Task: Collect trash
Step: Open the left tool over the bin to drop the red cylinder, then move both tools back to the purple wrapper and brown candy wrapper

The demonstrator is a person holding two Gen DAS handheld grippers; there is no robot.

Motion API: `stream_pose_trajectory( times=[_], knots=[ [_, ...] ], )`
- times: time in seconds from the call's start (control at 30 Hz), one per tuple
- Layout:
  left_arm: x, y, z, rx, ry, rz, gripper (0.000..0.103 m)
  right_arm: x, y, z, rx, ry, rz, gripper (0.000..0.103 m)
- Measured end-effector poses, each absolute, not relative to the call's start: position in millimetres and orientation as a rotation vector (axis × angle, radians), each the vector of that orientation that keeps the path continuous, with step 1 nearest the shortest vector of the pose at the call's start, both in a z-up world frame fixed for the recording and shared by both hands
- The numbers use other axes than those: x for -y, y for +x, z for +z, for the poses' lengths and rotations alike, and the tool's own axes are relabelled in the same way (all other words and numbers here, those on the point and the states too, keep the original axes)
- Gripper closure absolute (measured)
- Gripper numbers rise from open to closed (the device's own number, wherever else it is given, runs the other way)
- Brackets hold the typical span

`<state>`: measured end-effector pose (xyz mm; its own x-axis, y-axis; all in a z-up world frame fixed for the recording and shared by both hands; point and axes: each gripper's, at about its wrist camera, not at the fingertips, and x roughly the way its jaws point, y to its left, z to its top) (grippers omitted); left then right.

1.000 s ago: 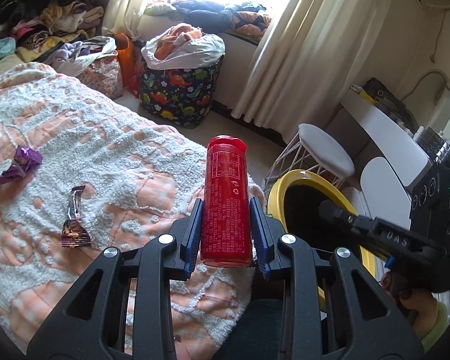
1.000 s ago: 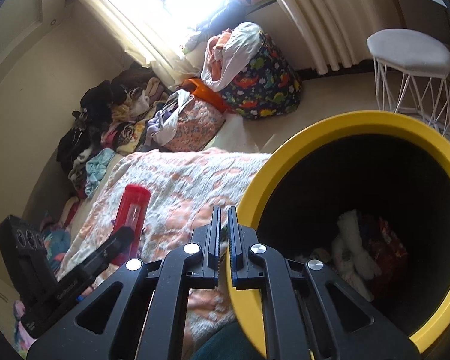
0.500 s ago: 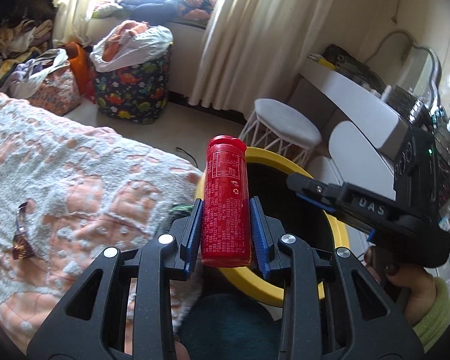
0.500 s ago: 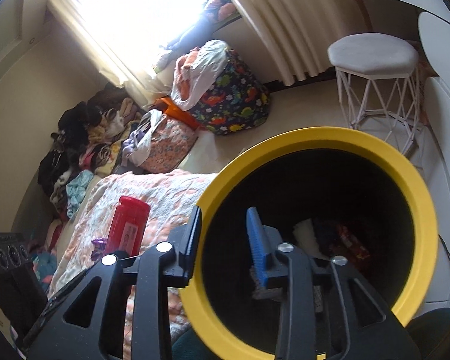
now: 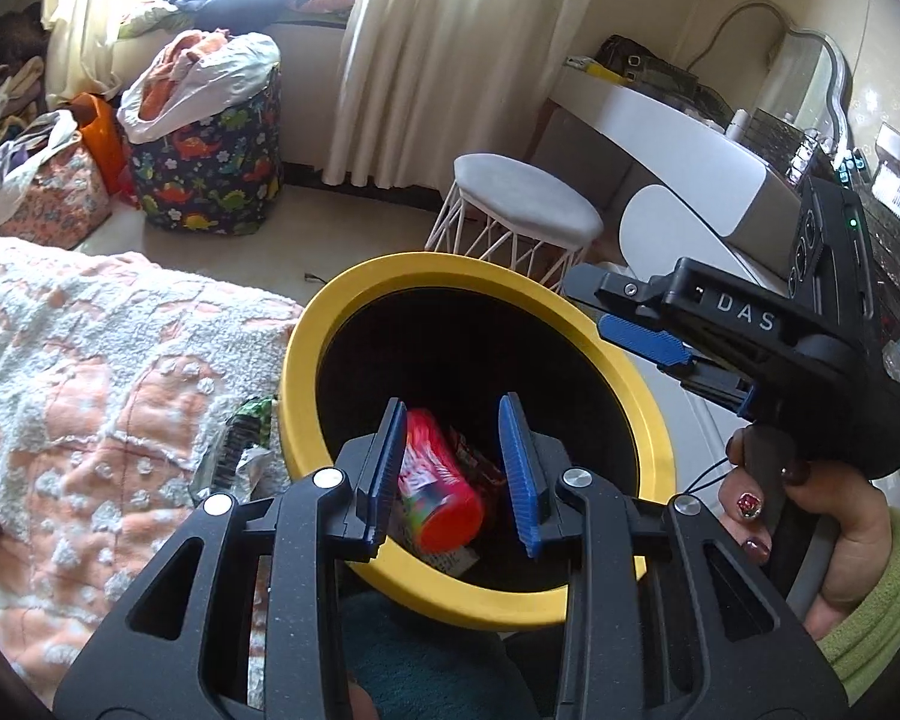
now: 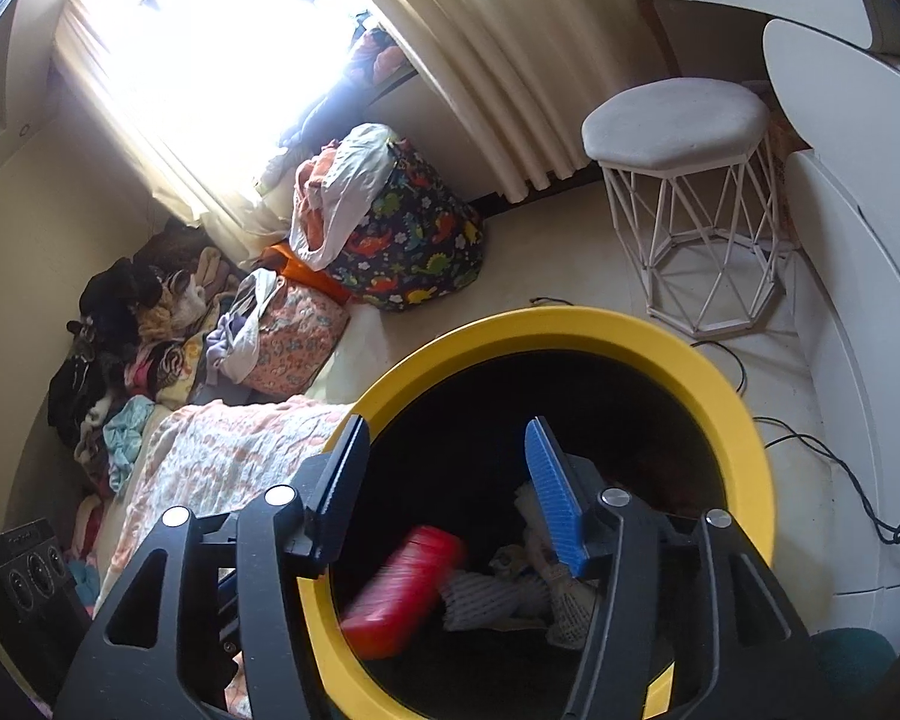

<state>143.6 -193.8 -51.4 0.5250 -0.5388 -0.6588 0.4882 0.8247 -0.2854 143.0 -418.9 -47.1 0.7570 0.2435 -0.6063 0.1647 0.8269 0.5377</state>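
Now red can [image 5: 444, 486] lies inside yellow-rimmed bin [image 5: 306, 360] w/ white crumpled trash [image 6: 498, 594].

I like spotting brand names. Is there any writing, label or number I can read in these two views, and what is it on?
"DAS": white letters on the black body of the right gripper, seen in the left wrist view.
Print on the red can inside the yellow bin: too blurred to read.
Labels on the boxes on the white desk: too small to read.
Right wrist view: no readable text.
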Motion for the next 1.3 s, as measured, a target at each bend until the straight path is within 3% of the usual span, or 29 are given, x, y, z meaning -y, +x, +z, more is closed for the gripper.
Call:
stream_pose_trajectory(
  times=[0.07, 0.13, 0.2, 0.47, 1.3],
  knots=[
    [191, 143, -51, -0.801, -0.073, -0.603, 0.055, 420, 143, -45, -0.712, 0.607, 0.038, 0.044],
    [187, 141, -50, -0.786, -0.079, -0.587, 0.048, 419, 143, -43, -0.705, 0.602, 0.041, 0.043],
    [178, 141, -47, -0.765, -0.083, -0.549, 0.033, 414, 143, -41, -0.701, 0.593, 0.055, 0.042],
    [130, 144, -37, -0.692, -0.099, -0.381, 0.012, 374, 149, -32, -0.708, 0.527, 0.153, 0.038],
    [-74, 159, -47, -0.652, -0.258, 0.096, 0.011, 152, 164, -46, -0.849, 0.198, 0.553, 0.036]
  ],
)
